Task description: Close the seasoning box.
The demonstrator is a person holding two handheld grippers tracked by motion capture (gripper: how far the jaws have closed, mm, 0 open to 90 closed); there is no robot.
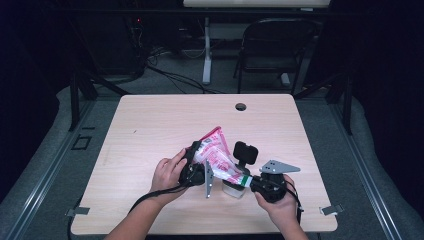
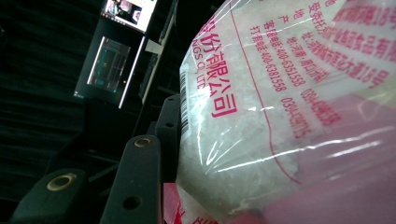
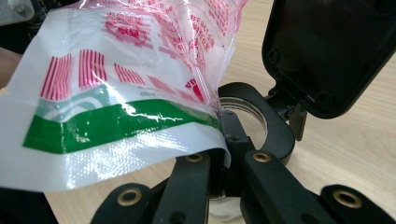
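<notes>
Wooden table (image 1: 150,125) | left gripper (image 1: 192,167) jaws clamp bag (image 1: 216,152); right gripper (image 1: 252,182) jaws pinch its corner

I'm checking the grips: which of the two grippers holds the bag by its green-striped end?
The right gripper. Its jaws pinch the bag at the flat green-striped edge, above the jar; the left gripper clamps the full, printed body instead.

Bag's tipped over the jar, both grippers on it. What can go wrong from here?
1. The right gripper pinches only the sealed edge of the plastic bag; that thin film may slip out.
2. The bag's white granules could spill onto the table if its low corner misses the jar's mouth.
3. The open black lid stands close beside the bag and may get knocked.
</notes>
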